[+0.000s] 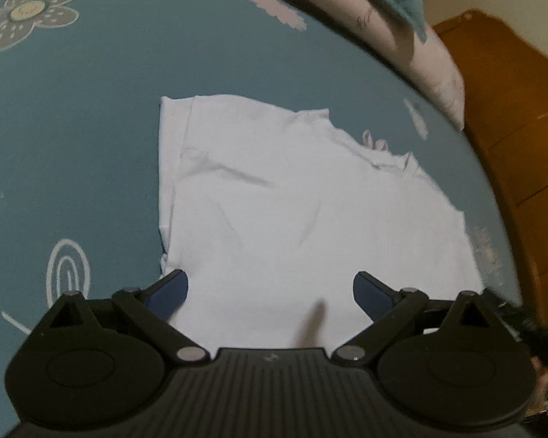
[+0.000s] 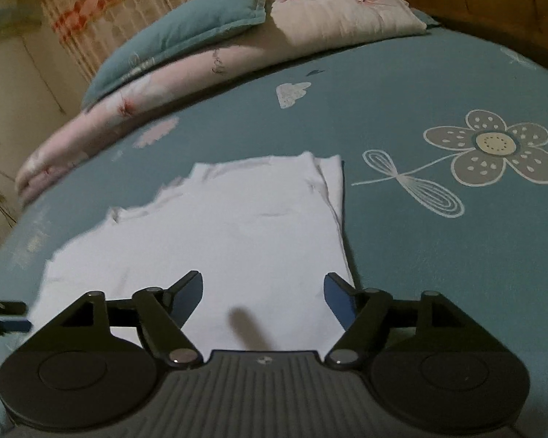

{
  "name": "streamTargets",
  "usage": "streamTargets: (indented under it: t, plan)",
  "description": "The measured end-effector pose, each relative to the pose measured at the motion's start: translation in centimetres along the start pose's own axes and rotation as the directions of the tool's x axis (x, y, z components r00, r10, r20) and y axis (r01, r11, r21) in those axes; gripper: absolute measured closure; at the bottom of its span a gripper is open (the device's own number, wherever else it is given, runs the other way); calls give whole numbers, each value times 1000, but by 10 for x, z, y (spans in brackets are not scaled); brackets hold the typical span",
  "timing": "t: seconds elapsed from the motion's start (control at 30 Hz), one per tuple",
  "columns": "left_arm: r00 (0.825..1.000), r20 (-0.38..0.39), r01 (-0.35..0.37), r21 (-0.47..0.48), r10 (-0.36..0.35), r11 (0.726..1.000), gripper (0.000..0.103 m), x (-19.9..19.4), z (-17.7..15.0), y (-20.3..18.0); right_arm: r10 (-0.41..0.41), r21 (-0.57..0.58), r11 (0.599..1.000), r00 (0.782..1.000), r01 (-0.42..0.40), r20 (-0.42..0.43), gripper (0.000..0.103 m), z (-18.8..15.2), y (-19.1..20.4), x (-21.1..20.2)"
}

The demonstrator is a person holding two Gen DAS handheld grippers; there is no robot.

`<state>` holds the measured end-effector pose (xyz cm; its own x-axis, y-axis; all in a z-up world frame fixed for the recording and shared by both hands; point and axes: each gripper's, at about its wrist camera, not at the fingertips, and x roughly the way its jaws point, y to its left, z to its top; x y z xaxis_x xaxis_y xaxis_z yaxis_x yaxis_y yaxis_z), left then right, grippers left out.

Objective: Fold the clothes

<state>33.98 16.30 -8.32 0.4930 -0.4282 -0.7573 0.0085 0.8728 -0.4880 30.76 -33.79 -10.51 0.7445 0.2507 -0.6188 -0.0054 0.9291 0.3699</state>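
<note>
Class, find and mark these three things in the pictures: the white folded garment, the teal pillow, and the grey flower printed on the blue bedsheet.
White folded cotton garment [image 1: 292,200]: left wrist view, middle of its top layer.
Teal fabric pillow [image 2: 186,33]: right wrist view, centre of its face.
Grey printed flower on the blue bedsheet [image 2: 493,144]: right wrist view, its pale round centre.

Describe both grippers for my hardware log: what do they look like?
The left gripper and right gripper match: black ribbed body, two round black discs, black linkage arms with silver pivot pins, and blue fingers. No cables or sleeves show.
</note>
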Motion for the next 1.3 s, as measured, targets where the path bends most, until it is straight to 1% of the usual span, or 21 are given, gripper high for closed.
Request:
streamTargets:
  t: [0.1,0.17,0.23,0.27,0.3,0.4,0.5,0.57,0.6,0.67,0.73,0.8,0.87,0.93,1.03,1.07,1.13,1.17,1.2,1.23,1.3]
  plan:
    - [999,16,-30,7,29,1000,6,-8,1,-6,3,-58,998,1000,-2,17,25,-10,-3,0]
    - [998,43,-54,48,52,997,6,-7,9,-20,-16,-102,995,1000,19,21,25,-8,4,-2]
    - [996,63,-70,87,64,994,6,-3,17,-34,-22,-118,993,999,26,40,20,-8,5,-7]
    - [996,63,-69,97,64,993,6,3,20,-40,-22,-122,992,998,29,52,14,-9,5,-10]
    - [996,63,-75,112,69,991,6,9,23,-45,-23,-126,992,998,31,63,13,-9,5,-12]
    - [985,71,-165,174,155,971,6,27,23,-54,-39,-116,992,998,45,53,12,-11,2,-10]
    - [971,69,-238,200,228,950,6,34,17,-49,-55,-92,994,998,57,24,11,-12,-4,-3]
    - [958,69,-285,218,277,933,6,38,13,-46,-70,-95,993,997,72,23,11,-13,-4,-2]
    - [956,75,-295,233,285,927,6,37,10,-48,-78,-100,992,997,80,30,11,-12,-3,-3]
    - [957,99,-290,275,273,917,6,30,2,-59,-85,-109,990,995,91,56,11,-12,-1,-7]
    - [958,122,-286,317,260,904,6,24,-6,-70,-73,-117,990,994,82,83,9,-12,1,-12]
    - [959,144,-282,359,246,890,6,17,-14,-82,-61,-130,989,994,73,91,5,-12,4,-13]
    - [960,163,-277,408,230,870,6,12,-24,-94,-59,-143,987,994,71,87,5,-13,6,-13]
    - [959,162,-281,476,231,833,6,18,-35,-109,-56,-155,985,995,68,84,5,-14,8,-13]
    - [950,155,-309,568,270,763,6,28,-51,-124,-54,-201,977,995,71,89,5,-15,16,-15]
    - [948,158,-315,600,277,735,6,28,-56,-127,-54,-223,972,994,74,94,5,-16,19,-16]
    - [945,174,-319,672,277,668,6,22,-69,-134,-51,-266,961,993,77,103,5,-17,26,-19]
    - [942,189,-325,714,276,620,6,17,-77,-137,-44,-279,957,993,73,107,5,-17,28,-20]
    - [938,211,-334,759,274,559,6,11,-85,-140,-38,-289,955,993,68,110,5,-18,31,-22]
    - [933,236,-345,801,273,489,6,3,-92,-144,-29,-294,954,993,61,111,5,-18,32,-23]
    - [918,290,-371,869,271,328,6,-16,-107,-152,-13,-297,954,994,46,111,5,-17,34,-27]
